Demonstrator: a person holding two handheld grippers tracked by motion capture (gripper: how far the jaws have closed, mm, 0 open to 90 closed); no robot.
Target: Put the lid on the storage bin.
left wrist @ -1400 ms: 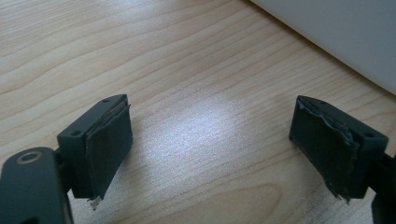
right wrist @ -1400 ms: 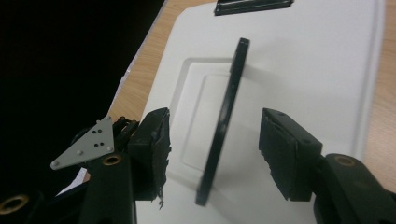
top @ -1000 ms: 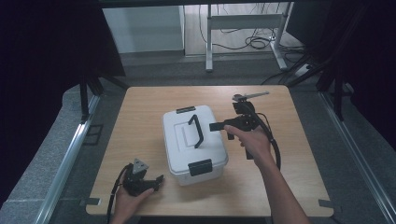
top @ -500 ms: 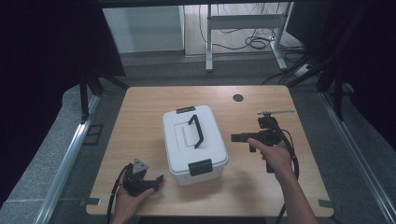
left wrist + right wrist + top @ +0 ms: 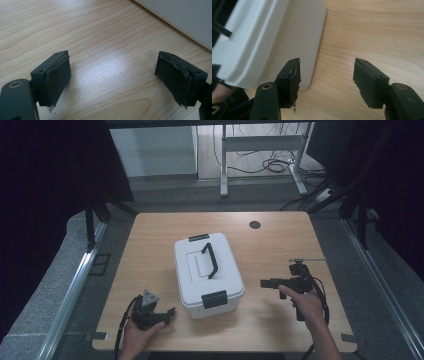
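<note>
White lidded box (image 5: 208, 272) at the middle of the table (image 5: 280, 240), black handle (image 5: 210, 260) flat on the lid, near latch (image 5: 214, 299) closed. Left tongs (image 5: 169, 312) off the box's near left corner, spread wide, empty. Right tongs (image 5: 264, 283) just right of the box, also spread, empty, aimed at its side. Probably best to steady the box first, approach level, then close squarely on handle or latch.
</note>
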